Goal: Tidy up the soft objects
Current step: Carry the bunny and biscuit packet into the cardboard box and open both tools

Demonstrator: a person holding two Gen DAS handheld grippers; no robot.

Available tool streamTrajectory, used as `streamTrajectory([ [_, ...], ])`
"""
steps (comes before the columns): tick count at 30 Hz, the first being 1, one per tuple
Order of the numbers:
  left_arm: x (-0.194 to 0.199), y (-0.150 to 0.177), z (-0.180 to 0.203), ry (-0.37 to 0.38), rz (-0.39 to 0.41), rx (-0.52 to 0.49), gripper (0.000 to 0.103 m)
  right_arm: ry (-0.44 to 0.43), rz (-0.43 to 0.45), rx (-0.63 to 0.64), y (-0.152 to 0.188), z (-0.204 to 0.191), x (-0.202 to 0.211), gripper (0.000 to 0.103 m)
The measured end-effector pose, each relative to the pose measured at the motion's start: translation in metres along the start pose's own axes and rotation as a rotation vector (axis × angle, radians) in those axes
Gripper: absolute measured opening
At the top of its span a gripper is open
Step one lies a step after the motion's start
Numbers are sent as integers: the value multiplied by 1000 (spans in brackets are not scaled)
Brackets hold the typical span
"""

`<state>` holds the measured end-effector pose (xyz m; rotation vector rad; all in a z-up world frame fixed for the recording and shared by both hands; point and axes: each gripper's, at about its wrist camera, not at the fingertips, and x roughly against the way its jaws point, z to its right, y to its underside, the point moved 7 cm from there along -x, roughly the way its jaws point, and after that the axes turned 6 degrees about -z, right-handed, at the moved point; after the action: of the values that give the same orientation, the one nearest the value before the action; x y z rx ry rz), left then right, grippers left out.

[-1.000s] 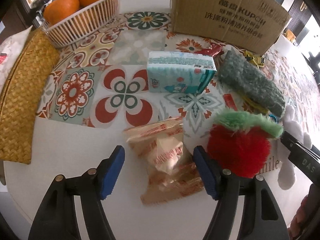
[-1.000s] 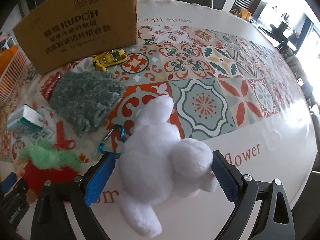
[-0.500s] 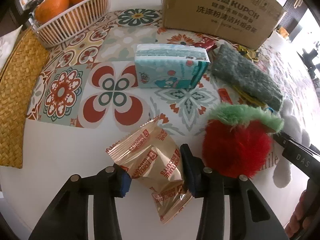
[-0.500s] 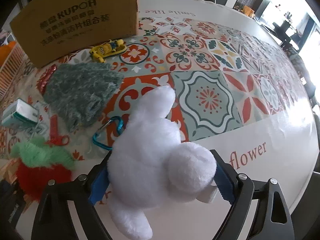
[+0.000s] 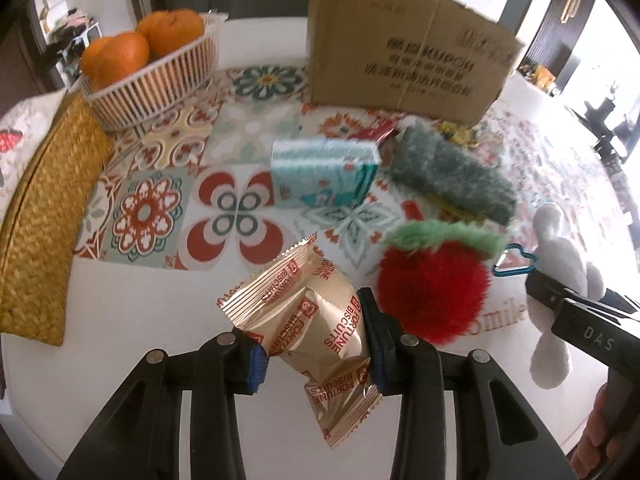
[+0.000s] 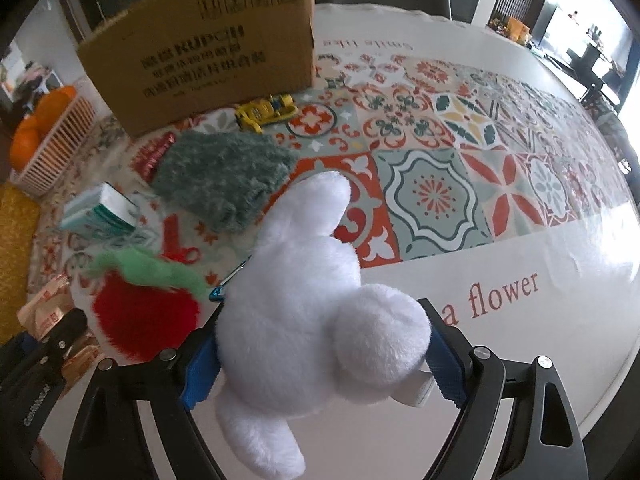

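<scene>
Biscuit packet [image 5: 316, 320], "FORTUNE BISCUITS", in closing left gripper [image 5: 316, 354]

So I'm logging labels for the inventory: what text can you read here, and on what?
"FORTUNE BISCUITS": gold snack packet.
"KUPOH": cardboard box; the lines under it are too blurred to read.
"a flower": tablecloth.
"DAS": right gripper body.
Tissue pack print: too blurred to read.

Left gripper [image 5: 316, 354] with matte black forked arms, silver round screws, blue ribbed pads, right gripper [image 6: 320, 360] alike, black body marked "DAS" in grey
</scene>
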<state>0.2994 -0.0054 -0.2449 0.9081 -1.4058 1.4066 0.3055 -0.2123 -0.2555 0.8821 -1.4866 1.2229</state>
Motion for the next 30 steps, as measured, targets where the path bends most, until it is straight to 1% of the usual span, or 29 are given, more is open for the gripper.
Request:
streamTrajectory([
  [7, 36, -9, 11, 53, 84, -40, 39, -61, 107, 21, -10, -5, 39, 88],
  [12, 64, -25, 18, 82, 158, -61, 39, -107, 189, 33, -24, -11, 69, 88],
  [17, 91, -46, 23, 88, 229, -86, 39, -151, 251, 41, -40, -18, 90, 88],
  [22, 104, -68, 30, 105, 272, -106, 39, -180, 300, 43, -55, -23, 104, 88],
  [30, 117, -104, 40, 118, 328, -128, 39, -206, 381, 49, -93, -25, 127, 88],
])
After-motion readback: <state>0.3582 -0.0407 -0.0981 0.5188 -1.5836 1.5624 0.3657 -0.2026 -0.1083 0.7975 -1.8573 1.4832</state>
